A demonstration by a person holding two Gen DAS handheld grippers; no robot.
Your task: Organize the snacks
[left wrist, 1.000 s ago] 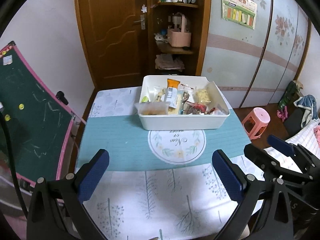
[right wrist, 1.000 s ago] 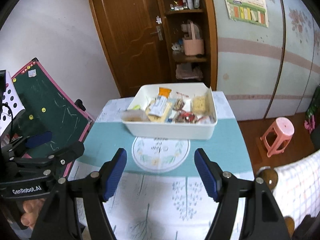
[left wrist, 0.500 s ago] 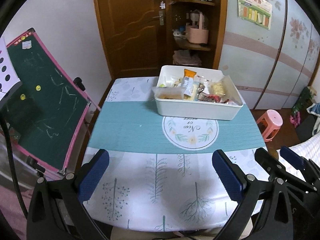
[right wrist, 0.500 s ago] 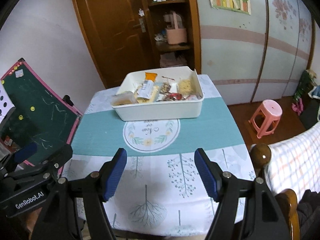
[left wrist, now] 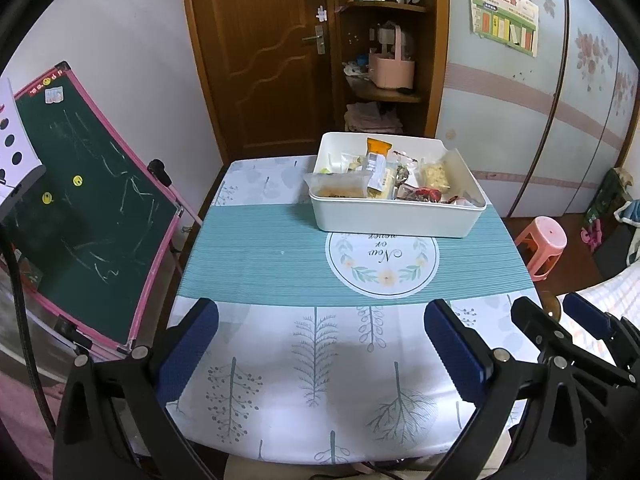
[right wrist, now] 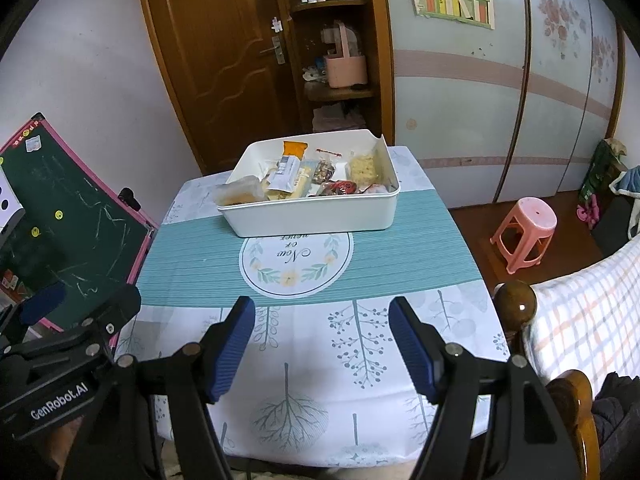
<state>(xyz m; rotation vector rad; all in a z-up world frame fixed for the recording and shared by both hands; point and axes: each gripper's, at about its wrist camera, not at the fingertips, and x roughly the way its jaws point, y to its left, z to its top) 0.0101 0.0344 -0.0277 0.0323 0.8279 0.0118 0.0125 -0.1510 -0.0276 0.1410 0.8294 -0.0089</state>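
Both grippers have drawn back from the far end of the table (left wrist: 256, 364) over the past second, so the white snack bin (left wrist: 394, 216) now sits well apart from them and more of the tree-printed cloth shows in front. Left gripper (left wrist: 320, 354) hangs above the table's near edge, its blue-padded fingers (left wrist: 188, 350) spread wide with nothing between them. Right gripper (right wrist: 322, 348) hovers over the same near edge, fingers (right wrist: 232, 348) likewise parted and empty; its black frame shows at the right margin of the left wrist view. At the far end, the bin rests on the teal runner (left wrist: 260, 256), touching the top of the round floral emblem (left wrist: 382, 262). Inside lie mixed packets: an orange-topped wrapper (left wrist: 378, 148) leaning toward the back wall, a clear bag of brown snacks (left wrist: 338, 188) draped over the near left corner, and a bag of pale yellow pieces (left wrist: 434, 172) on the right. A green chalkboard (left wrist: 84, 208) leans left of the table, and a pink stool (left wrist: 542, 244) stands on the floor to the right.
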